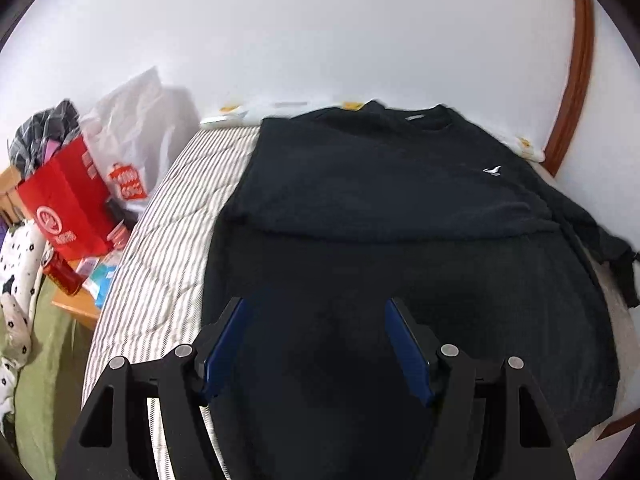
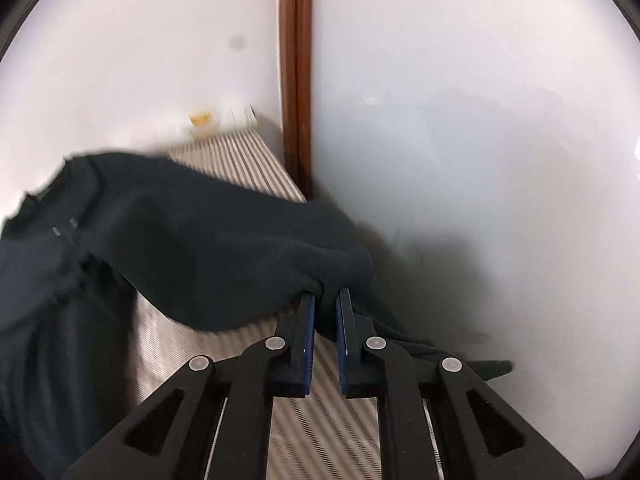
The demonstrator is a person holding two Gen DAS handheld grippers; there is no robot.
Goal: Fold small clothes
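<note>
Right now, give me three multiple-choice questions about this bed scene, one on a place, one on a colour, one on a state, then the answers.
1. Where does the red bag stand?
A. Beside the bed, at the picture's left
B. On the sweatshirt
C. Against the wooden post

2. What colour is the sweatshirt?
A. Red
B. Dark navy, nearly black
C. Green

3. What is the right gripper doing?
A. Standing open over bare bedding
B. Shut on the sweatshirt's sleeve
C. Holding a plastic bag

Answers: 1 A, it sits left of the striped bedding. 2 B, the fabric reads very dark with a small white logo. 3 B, the blue pads pinch dark cloth, lifted off the bed.
</note>
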